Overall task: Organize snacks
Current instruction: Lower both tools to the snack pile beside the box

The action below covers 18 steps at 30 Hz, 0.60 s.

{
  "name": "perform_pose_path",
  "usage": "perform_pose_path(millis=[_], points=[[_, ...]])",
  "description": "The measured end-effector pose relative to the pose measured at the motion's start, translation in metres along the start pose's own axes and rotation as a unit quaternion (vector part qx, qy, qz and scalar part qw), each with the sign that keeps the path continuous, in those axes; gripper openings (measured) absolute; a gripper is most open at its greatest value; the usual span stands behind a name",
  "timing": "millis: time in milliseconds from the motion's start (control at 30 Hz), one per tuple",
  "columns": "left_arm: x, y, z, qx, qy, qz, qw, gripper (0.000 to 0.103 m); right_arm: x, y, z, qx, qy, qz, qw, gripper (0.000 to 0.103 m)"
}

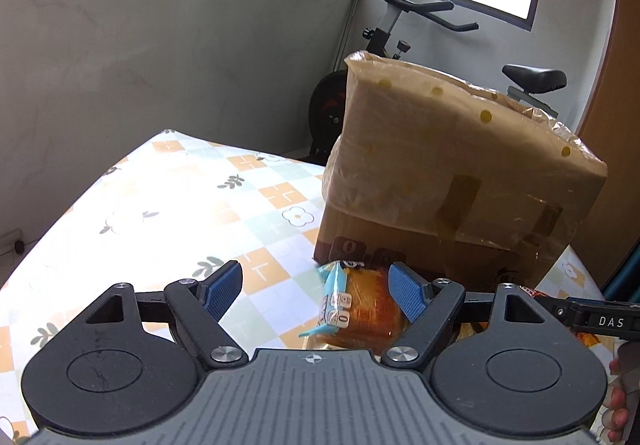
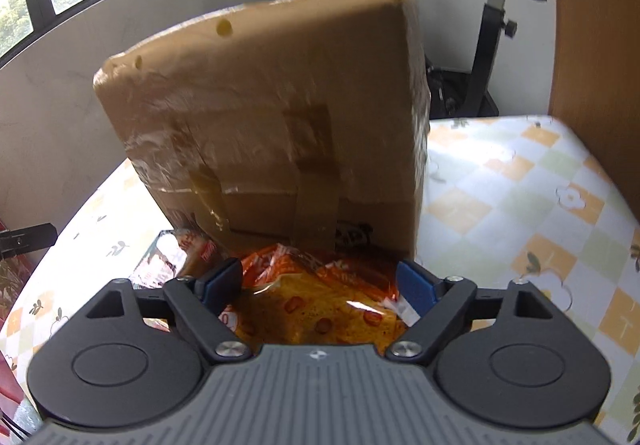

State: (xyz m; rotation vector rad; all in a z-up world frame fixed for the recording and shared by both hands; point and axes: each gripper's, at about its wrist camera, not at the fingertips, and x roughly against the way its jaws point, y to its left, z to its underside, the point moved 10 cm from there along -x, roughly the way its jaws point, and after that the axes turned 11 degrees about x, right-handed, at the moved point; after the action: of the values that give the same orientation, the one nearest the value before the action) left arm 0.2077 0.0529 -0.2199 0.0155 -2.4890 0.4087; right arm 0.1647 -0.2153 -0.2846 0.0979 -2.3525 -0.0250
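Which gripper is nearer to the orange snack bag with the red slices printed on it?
Right. The right gripper straddles the orange snack bag with open jaws. The left gripper is open over a blue-edged snack packet instead.

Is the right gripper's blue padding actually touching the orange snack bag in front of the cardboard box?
Cannot tell. In the right wrist view the orange snack bag fills the space between the open right gripper pads, but overlap hides any contact or gap.

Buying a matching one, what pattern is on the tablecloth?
Orange, green and white checks with flowers on the tablecloth, clearest from the left wrist.
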Motion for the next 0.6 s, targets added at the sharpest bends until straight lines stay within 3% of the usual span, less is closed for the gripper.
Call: perform_pose_path(millis=[433, 600], points=[[-0.014, -0.006, 0.031, 0.002, 0.033, 0.006, 0.9994, 0.082, -0.015, -0.012, 0.021, -0.042, 0.031, 0.014, 0.999, 0.103], [-0.015, -0.006, 0.035, 0.004, 0.038, 0.006, 0.9993, 0.082, -0.017, -0.017, 0.026, -0.069, 0.039, 0.009, 0.997, 0.103]])
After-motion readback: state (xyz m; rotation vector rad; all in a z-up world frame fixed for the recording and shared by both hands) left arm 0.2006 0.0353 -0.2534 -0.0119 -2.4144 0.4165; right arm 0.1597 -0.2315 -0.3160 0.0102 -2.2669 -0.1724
